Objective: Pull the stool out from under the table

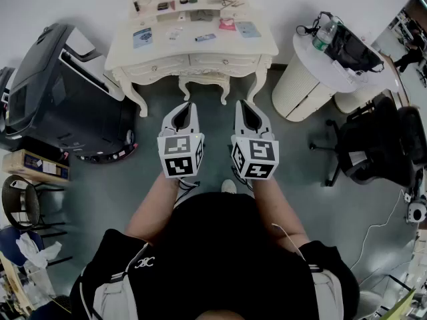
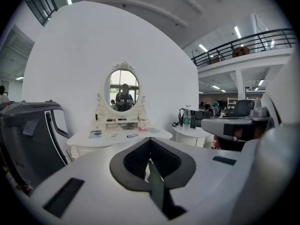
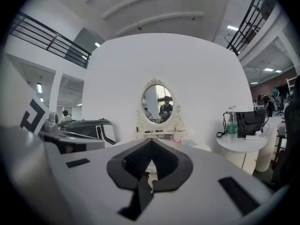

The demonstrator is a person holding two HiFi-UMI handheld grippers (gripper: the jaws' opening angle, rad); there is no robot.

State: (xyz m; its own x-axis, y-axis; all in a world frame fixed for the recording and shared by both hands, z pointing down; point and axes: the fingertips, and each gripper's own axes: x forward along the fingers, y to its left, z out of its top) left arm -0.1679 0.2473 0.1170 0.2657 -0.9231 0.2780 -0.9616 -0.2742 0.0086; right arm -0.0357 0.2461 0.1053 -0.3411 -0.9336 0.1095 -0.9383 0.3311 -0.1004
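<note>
**Stool tucked under the table, both grippers closed and empty**

The stool (image 1: 202, 81) sits in the upper centre of the head view. It is pushed under the front edge of the white dressing table (image 1: 153, 45), and its curved legs show between the table's own legs. Your left gripper (image 1: 187, 107) and right gripper (image 1: 243, 107) are held side by side just below it in the frame, short of it. Both have their jaws pressed together on nothing. Their own views face the oval mirror (image 2: 122, 89); there the jaw bodies hide the stool.

Bare floor (image 1: 127, 185) spreads around your feet in the middle of the frame. At the left edge a big dark machine (image 1: 53, 92) stands close to the table's left legs. At the right a round white side table (image 1: 313, 79) stands near the table's right leg, with a black office chair (image 1: 373, 145) below it in the frame.
</note>
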